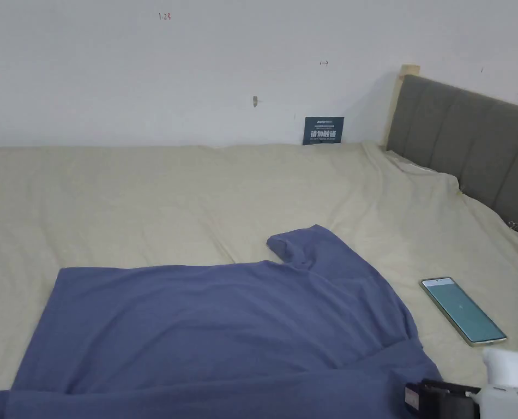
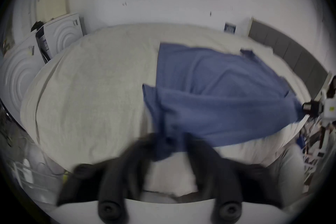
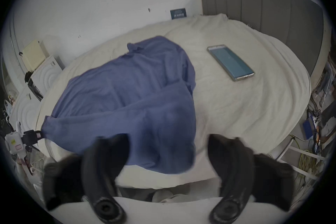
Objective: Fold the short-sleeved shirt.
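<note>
Broadly, we see a bed (image 1: 143,191) under a cream sheet, set against a white wall (image 1: 198,65), with a grey padded headboard (image 1: 470,142) at the right in the head view. On it our blue short-sleeved shirt (image 1: 214,327) lies spread across the near half of the mattress, its near edge folded over the body and hanging past the bed's front edge. One sleeve (image 1: 301,245) sticks up toward the wall, its tip curled over.

Next in size come the white ribbed panels (image 2: 60,35) stacked off the far left corner of the bed in the left gripper view.

Our left gripper (image 2: 171,138) has its two dark jaws drawn together on a bunched corner of the shirt, and the cloth runs up from the pinch in a taut ridge; the picture is blurred there. Our right gripper (image 3: 168,146) has its jaws spread wide apart, with the shirt's near edge lying between and beyond them, neither jaw pressing on it.

A phone (image 1: 462,311) rests face up on the sheet to the right of the shirt, apart from it. A small dark card (image 1: 323,130) leans against the wall beside the headboard.
</note>
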The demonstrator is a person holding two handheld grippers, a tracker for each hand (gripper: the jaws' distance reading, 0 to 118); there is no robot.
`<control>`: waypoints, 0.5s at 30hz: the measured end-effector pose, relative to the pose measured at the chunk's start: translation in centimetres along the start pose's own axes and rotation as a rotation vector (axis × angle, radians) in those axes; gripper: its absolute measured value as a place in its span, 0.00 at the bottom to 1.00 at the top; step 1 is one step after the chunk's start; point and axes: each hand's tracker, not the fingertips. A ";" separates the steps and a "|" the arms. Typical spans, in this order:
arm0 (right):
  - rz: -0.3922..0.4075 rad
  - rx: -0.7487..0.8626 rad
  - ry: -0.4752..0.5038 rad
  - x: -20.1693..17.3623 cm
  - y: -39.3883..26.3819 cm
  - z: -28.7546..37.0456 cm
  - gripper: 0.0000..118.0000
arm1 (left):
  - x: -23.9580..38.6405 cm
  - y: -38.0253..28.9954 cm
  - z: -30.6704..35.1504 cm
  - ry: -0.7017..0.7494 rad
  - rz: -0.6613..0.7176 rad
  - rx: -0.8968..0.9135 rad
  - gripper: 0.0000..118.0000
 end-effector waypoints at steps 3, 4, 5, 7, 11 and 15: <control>-0.056 0.075 0.023 -0.7 1.3 2.5 0.82 | 0.2 1.4 1.3 0.028 -0.006 0.051 0.98; -0.054 0.107 0.005 -0.6 1.8 3.1 0.82 | 0.0 1.8 1.8 0.028 0.011 0.015 0.98; -0.043 0.141 -0.002 -0.5 2.3 3.8 0.82 | 0.1 2.8 2.2 0.021 0.016 0.036 0.98; 0.034 0.185 -0.029 -1.4 3.2 4.9 0.81 | 0.7 3.9 3.7 0.002 -0.050 0.082 0.97; 0.070 0.194 -0.004 -3.3 5.4 6.2 0.20 | 2.8 6.4 4.1 0.023 -0.150 0.121 0.51; 0.161 0.176 -0.037 -5.4 7.0 5.5 0.00 | 5.0 8.7 2.8 0.001 -0.166 0.137 0.13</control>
